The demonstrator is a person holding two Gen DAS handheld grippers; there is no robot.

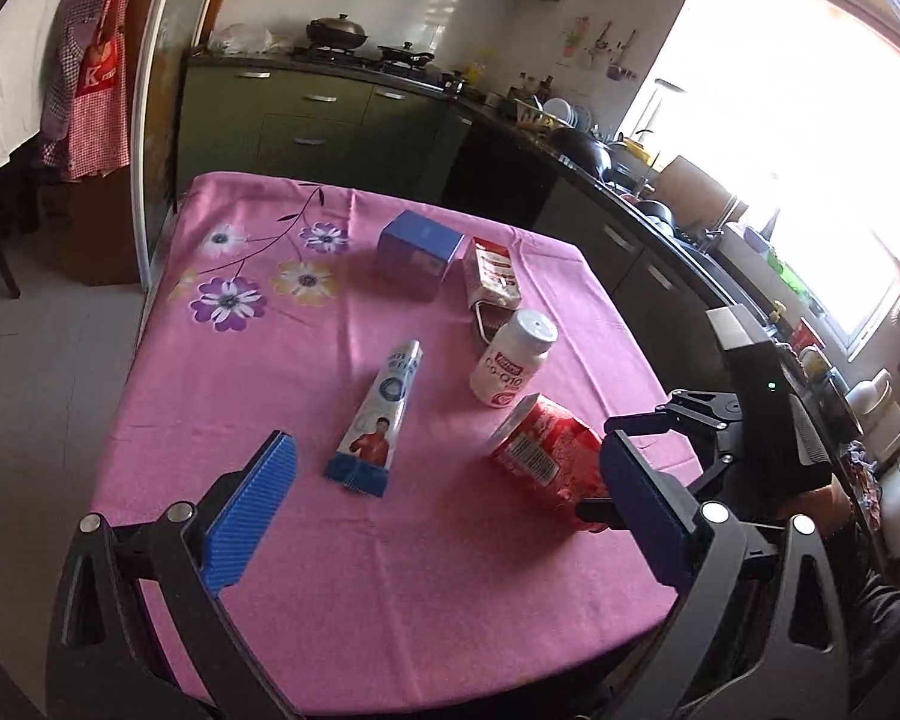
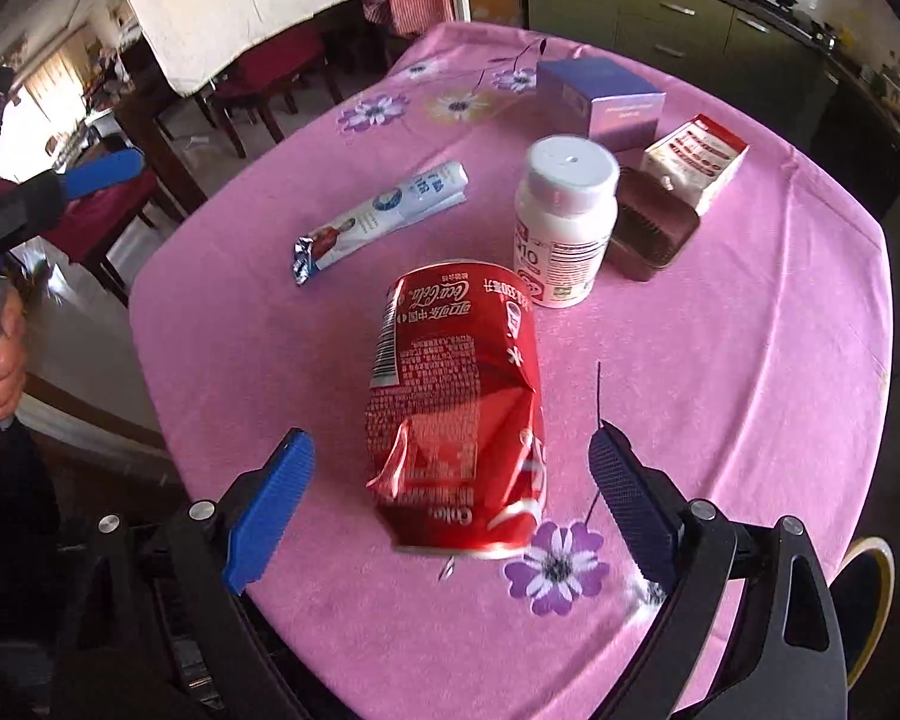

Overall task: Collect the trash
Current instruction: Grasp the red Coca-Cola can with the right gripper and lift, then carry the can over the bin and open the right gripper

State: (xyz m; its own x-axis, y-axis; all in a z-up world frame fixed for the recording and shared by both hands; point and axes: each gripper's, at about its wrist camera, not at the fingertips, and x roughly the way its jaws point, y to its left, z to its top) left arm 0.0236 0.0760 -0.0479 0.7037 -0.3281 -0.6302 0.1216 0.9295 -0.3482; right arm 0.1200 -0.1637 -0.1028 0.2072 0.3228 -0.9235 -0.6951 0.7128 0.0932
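Observation:
A crushed red cola can (image 2: 456, 414) lies on the pink flowered tablecloth (image 2: 750, 360); it also shows in the left wrist view (image 1: 546, 450). My right gripper (image 2: 450, 510) is open with the can's near end between its blue fingers. A flattened toothpaste tube (image 1: 378, 414) lies ahead of my left gripper (image 1: 450, 504), which is open and empty above the cloth (image 1: 222, 372). A white pill bottle (image 2: 564, 222), a red-and-white carton (image 2: 696, 162) and a blue box (image 2: 600, 96) lie further back.
A dark brown comb-like item (image 2: 648, 228) lies between bottle and carton. Kitchen counters (image 1: 630, 192) with pots and dishes run along the right, under a bright window. Chairs and a second table (image 2: 150, 138) stand to the left.

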